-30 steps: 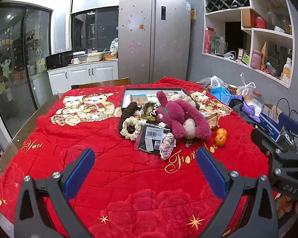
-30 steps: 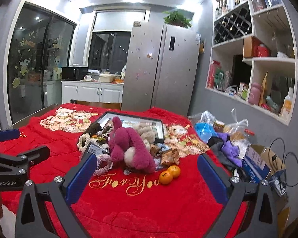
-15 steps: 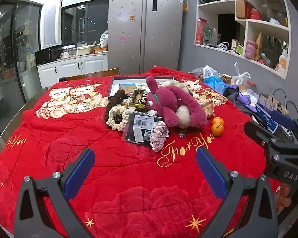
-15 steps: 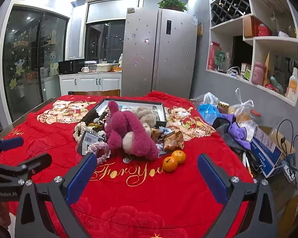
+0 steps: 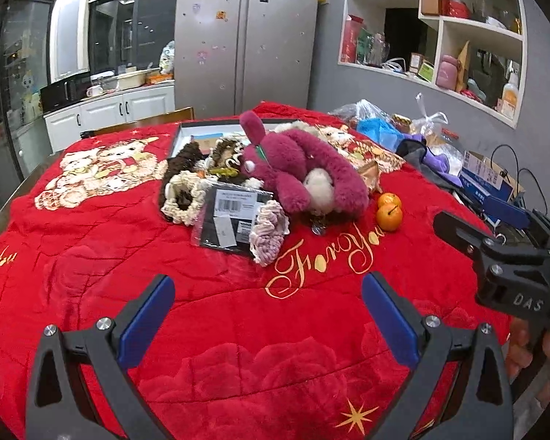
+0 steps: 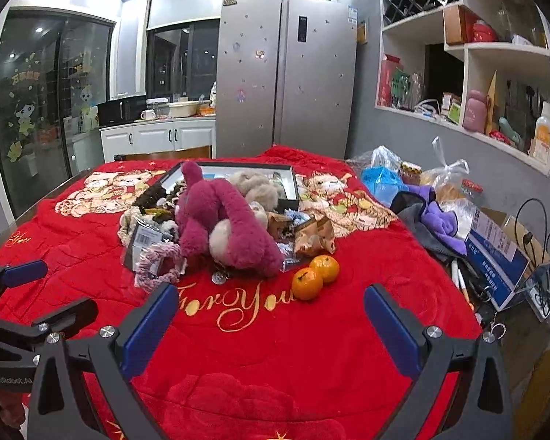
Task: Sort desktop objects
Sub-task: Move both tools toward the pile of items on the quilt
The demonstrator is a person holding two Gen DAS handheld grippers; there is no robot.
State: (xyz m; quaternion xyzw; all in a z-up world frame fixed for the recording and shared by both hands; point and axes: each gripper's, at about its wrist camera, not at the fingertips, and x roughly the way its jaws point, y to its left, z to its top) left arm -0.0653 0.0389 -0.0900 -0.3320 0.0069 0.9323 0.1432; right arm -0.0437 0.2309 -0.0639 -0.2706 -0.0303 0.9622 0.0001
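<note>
- Hovering over the red blanket [image 5: 91,264], the left gripper [image 5: 267,315] fills the bottom of the left wrist view, its blue-padded jaws spread wide with nothing between them.
- The right gripper [image 6: 271,315] sits the same way at the bottom of the right wrist view, jaws wide apart and empty; it also shows at the right edge of the left view, with part of a hand [image 5: 531,344] below it.
- The pile to sort lies mid-frame in both views, well beyond both grippers.
- A magenta plush [image 5: 304,172] lies across the middle of the pile, with a beige plush [image 6: 255,185] behind it.
- A black packet [image 5: 231,216] with a barcode label lies left of the plush, a pink scrunchie [image 5: 269,231] touching its right edge and a cream scrunchie [image 5: 181,198] at its left.
- 2 oranges [image 5: 388,211] touch each other just right of the plush.
- A black-framed tray [image 6: 291,183] lies behind the pile.
- A snack wrapper [image 6: 315,238] lies between the plush and the oranges in the right view.
- Bags and a purple cloth [image 6: 436,212] crowd the right edge.
</note>
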